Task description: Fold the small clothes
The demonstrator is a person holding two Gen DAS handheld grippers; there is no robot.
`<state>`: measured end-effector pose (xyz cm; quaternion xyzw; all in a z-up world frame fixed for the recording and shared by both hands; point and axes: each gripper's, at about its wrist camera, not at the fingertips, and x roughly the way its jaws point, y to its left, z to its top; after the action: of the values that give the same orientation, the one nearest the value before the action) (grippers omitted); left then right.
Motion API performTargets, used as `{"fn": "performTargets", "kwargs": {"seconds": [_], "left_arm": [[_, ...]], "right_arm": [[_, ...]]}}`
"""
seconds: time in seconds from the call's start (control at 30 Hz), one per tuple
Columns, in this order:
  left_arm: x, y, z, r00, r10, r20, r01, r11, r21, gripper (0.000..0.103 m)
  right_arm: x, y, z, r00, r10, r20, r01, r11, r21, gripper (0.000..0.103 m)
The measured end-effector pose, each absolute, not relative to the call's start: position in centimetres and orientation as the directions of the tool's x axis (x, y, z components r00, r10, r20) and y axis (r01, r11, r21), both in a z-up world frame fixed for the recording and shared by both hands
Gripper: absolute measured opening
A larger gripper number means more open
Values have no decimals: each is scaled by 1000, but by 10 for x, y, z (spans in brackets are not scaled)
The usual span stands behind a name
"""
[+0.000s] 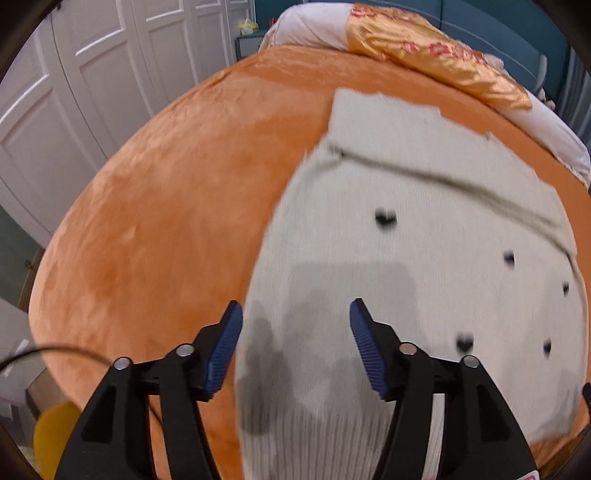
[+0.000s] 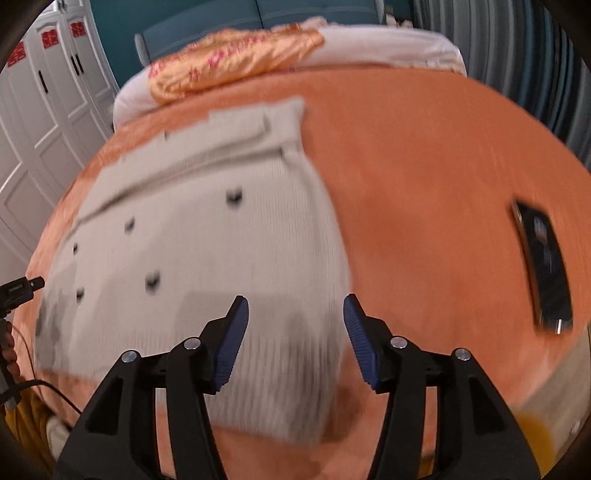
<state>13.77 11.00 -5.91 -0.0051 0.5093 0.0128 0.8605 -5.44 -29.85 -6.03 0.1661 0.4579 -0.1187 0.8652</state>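
A pale grey knitted sweater (image 1: 424,266) with small black heart marks lies flat on the orange bed cover (image 1: 166,221), its ribbed hem nearest me. My left gripper (image 1: 296,314) is open and empty, hovering over the sweater's near left hem corner. In the right wrist view the same sweater (image 2: 207,251) lies on the cover (image 2: 424,184). My right gripper (image 2: 296,310) is open and empty, above the sweater's near right hem corner. The sleeves look folded across the upper part.
A black phone (image 2: 543,266) lies on the cover to the right. An orange satin cloth (image 1: 436,55) and a white pillow (image 1: 314,26) lie at the bed's head. White wardrobe doors (image 1: 74,92) stand to the left. A cable (image 2: 37,387) hangs at the left.
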Motion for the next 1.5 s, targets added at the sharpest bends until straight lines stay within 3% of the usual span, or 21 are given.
{"fn": "performTargets", "kwargs": {"seconds": [0.27,0.57,0.77,0.8,0.87,0.9,0.93,1.0,1.03,1.27,1.5], "left_arm": [[96,118,-77,416,21,-909,-48,999,0,60],[89,133,-88,380,-4,-925,-94,995,-43,76],[93,142,-89,366,-77,-927,-105,987,-123,77],[94,141,-89,368,-89,-925,-97,986,-134,75],[94,139,-88,369,-106,-924,-73,987,-143,67],[93,137,-86,368,-132,-920,-52,985,-163,53],[94,136,-86,363,-154,-919,-43,982,-181,46],[94,137,-83,350,-198,-916,-35,974,-224,16],[93,138,-80,345,-216,-913,-31,970,-242,8],[75,151,-37,394,-296,-870,12,948,-317,5],[14,164,7,378,-299,-876,89,954,-288,4]], "right_arm": [[-68,-290,-68,538,-27,-843,388,895,219,55],[-64,-283,-79,516,-13,-856,414,879,236,59],[-68,-291,-83,519,13,-855,445,850,283,58],[-68,-290,-82,520,16,-854,443,849,286,58],[-67,-288,-81,522,30,-852,433,852,295,49],[-66,-286,-80,523,38,-852,428,852,300,46],[-65,-285,-79,523,47,-851,424,852,308,35],[-66,-284,-77,529,67,-846,419,846,329,21],[-66,-283,-75,534,76,-842,417,843,340,11],[-84,-279,-22,617,38,-786,369,869,331,6],[-132,-256,16,557,13,-831,261,946,190,6]]}}
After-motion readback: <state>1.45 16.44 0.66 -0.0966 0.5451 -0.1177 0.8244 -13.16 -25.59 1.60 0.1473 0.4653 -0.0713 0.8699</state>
